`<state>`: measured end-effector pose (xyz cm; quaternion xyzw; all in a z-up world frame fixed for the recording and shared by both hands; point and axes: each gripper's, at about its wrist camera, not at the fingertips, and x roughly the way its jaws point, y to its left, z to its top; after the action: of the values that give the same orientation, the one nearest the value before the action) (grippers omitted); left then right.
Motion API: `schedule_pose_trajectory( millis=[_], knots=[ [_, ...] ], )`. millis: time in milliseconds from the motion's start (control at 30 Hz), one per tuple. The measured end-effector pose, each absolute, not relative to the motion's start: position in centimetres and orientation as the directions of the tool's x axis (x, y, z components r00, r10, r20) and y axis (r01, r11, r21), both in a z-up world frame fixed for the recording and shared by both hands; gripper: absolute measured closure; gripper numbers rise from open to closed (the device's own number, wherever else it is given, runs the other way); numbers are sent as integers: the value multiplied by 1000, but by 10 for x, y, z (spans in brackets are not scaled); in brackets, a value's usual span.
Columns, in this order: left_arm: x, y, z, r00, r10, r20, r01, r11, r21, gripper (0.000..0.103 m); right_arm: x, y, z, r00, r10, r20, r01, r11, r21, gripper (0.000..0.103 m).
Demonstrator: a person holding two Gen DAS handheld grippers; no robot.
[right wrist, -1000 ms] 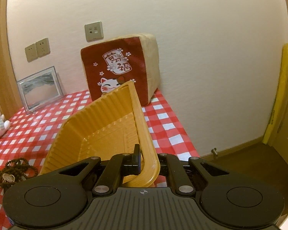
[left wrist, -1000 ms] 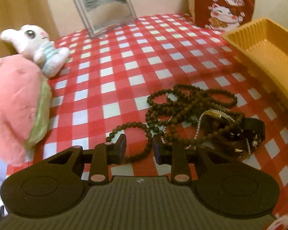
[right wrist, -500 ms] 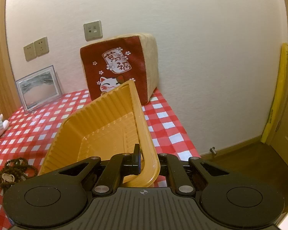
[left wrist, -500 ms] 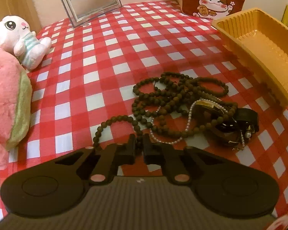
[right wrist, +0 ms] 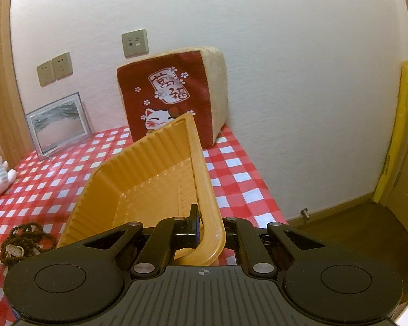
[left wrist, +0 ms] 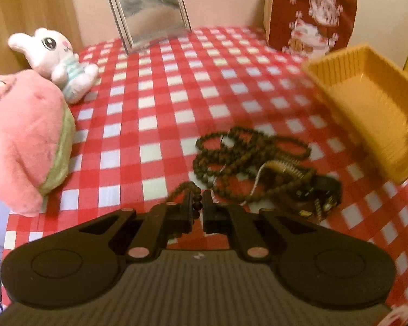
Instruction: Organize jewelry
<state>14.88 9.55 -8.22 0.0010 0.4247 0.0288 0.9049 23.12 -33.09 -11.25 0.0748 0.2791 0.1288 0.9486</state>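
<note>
The left tongs are drawn nearly together on a strand of dark brown wooden beads, their jaws having just been closing on it. That strand trails from the tangled heap of dark bead strings and a pearl chain lying just ahead and to the right on the red-and-white checked surface. The right tongs clamp the near rim of the ribbed orange plastic tray, tilting it up. Only the left view shows the pinched strand. Only the right view shows the grip on the tray, and there the heap is small at the lower left edge. The left view is motion-blurred, so the small dark pieces at the heap's right end are hard to make out.
</note>
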Motion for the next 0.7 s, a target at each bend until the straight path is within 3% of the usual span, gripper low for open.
schedule_pose_trajectory(
  millis=[300, 700],
  knots=[
    [145, 66, -39, 720, -50, -693, -15, 996, -87, 97, 231, -329, -112, 809, 289, -512, -210, 955, 208, 96],
    [187, -40, -21, 742, -298, -600, 202, 953, -224, 97, 231, -326, -110, 807, 295, -511, -223, 954, 199, 96]
  ],
)
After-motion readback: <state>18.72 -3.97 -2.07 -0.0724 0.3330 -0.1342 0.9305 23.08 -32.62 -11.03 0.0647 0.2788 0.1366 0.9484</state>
